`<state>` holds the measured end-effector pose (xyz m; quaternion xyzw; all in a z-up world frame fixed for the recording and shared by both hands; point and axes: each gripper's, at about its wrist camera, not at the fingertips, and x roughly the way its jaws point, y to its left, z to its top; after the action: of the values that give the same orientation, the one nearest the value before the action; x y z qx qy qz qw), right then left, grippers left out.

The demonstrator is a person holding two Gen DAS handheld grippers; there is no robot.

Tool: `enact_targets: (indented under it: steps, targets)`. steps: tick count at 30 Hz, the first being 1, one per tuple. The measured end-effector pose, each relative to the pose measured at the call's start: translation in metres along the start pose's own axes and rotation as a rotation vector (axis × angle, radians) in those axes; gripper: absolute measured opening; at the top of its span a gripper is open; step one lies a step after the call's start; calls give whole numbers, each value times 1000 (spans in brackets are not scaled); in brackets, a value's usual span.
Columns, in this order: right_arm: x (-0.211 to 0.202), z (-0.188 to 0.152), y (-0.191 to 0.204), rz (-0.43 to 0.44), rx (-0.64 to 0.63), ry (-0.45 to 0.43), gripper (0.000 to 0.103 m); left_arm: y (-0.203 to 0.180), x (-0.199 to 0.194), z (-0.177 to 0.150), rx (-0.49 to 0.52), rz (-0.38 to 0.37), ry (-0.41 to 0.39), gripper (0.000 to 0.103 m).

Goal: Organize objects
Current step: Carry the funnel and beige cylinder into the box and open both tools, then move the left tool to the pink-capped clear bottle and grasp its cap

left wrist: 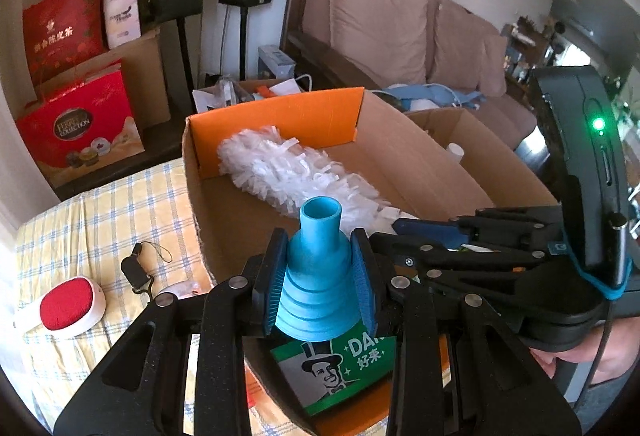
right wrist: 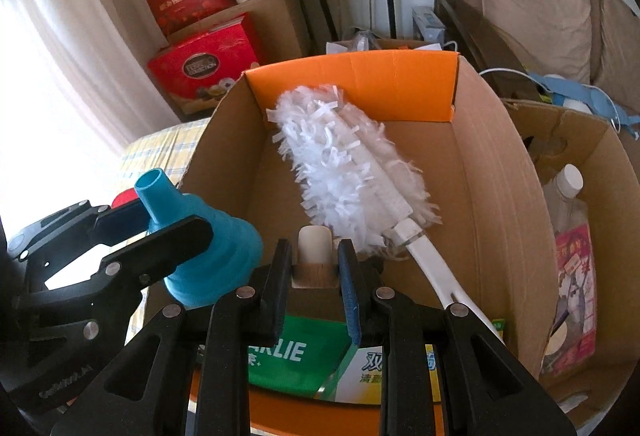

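two things are held over the open cardboard box (right wrist: 500, 171): a blue collapsible funnel (left wrist: 316, 276), clamped between the pads of the left tool (left wrist: 318, 278) with its spout pointing up, and a small cream-and-wood piece (right wrist: 314, 250) pinched in the right tool (right wrist: 314, 256); what it is i cannot tell. both hang above the box's near end, over a green toothpaste carton (right wrist: 296, 356). a white duster (right wrist: 344, 171) lies diagonally along the box floor. outside, a red lint brush (left wrist: 66, 306) and a small black item rest on the checked cloth of the table (left wrist: 100, 220). risk, as i judge it: the tapered, ribbed funnel could squirt from the pads, or a release this near the edge could bounce it out.
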<state>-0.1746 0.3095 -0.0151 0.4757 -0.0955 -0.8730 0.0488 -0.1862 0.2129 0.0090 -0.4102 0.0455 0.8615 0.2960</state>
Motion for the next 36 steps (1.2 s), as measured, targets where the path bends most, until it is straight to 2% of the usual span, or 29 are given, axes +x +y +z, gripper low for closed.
enact_targets:
  steps: [10,14,16,20,22,24,25,26,27,30,32,34,36]
  targets:
    - [10,-6,-1,18,3,16,23,0,8,-9,2,33,20,31]
    - [13,-7,-1,25,5,21,23,2,0,-10,2,49,2,47]
    - [14,-7,-2,28,12,22,23,3,-5,-10,3,53,-9,50]
    - [12,-8,-4,29,24,18,23,10,-18,-12,-7,70,-39,67]
    - [10,-8,-5,26,30,12,23,13,-22,-12,-20,72,-49,71]
    - [7,-7,-6,23,37,4,30,18,-27,-13,-34,69,-54,74]
    - [6,-7,-6,21,39,0,38,20,-29,-13,-39,68,-53,76]
    - [3,-6,-7,20,43,-9,46,22,-31,-14,-44,73,-55,83]
    - [1,-6,-7,19,46,-15,48,24,-34,-15,-48,80,-62,88]
    - [-8,-6,-6,15,50,-36,58,30,-41,-18,-61,96,-80,92]
    - [-13,-6,-4,-1,44,-53,75,36,-46,-20,-79,100,-84,95]
    - [-19,-7,-1,-31,34,-74,83,40,-50,-22,-87,109,-89,98]
    - [-23,-8,3,-56,17,-85,85,44,-54,-24,-88,134,-92,98]
